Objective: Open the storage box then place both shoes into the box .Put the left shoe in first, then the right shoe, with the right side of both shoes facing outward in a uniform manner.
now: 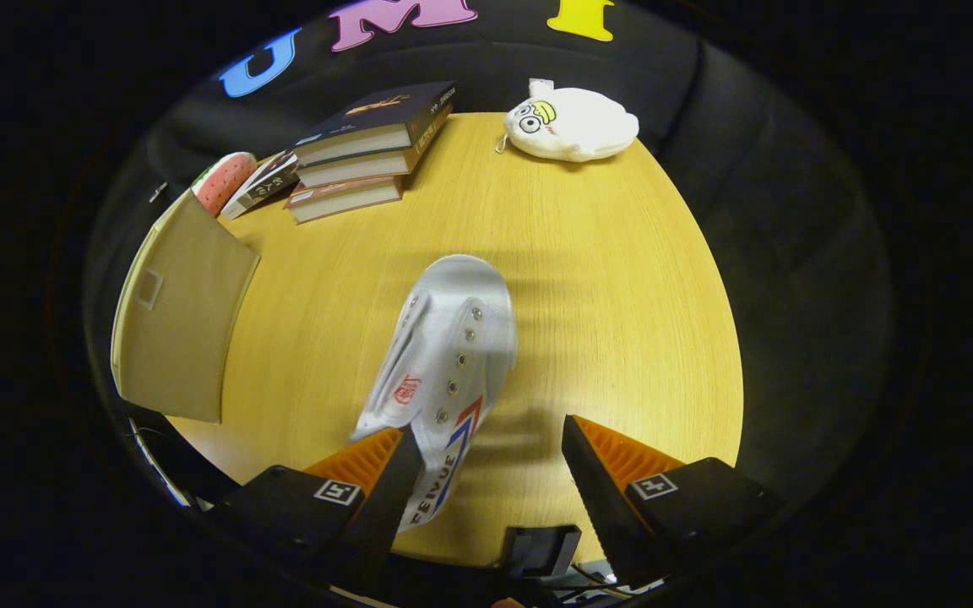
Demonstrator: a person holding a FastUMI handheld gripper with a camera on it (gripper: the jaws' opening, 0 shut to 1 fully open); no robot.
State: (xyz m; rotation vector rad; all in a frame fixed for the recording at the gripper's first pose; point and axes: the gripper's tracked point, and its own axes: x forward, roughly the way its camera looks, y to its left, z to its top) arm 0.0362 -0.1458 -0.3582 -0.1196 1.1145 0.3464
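White canvas with red and blue stripes marks the shoe that lies on the yellow wood tabletop, toward its near edge, toe pointing away and heel end running back between the fingers. The gripper has its fingers spread wide: the left finger sits against the shoe's heel side, while the right finger stands well apart from it over bare wood, so nothing is pinched. That wide gap looks meant to straddle the heel for a grasp from behind, which would leave the toe free to lead into the box. I cannot tell whether this is the left or right shoe.

The storage box, a beige fabric one, stands at the left edge of the tabletop, near the shoe but not touching it; a flat panel with a small label window faces up and toward the fingers. Whether that panel is a lid laid open or still shut I cannot tell.

Along the far edge rests a stack of books, a pink spotted thing just beside them at the far left corner, and a white plush toy at the far right, all well clear of the working space, seemingly so the path from shoe to box stays open.
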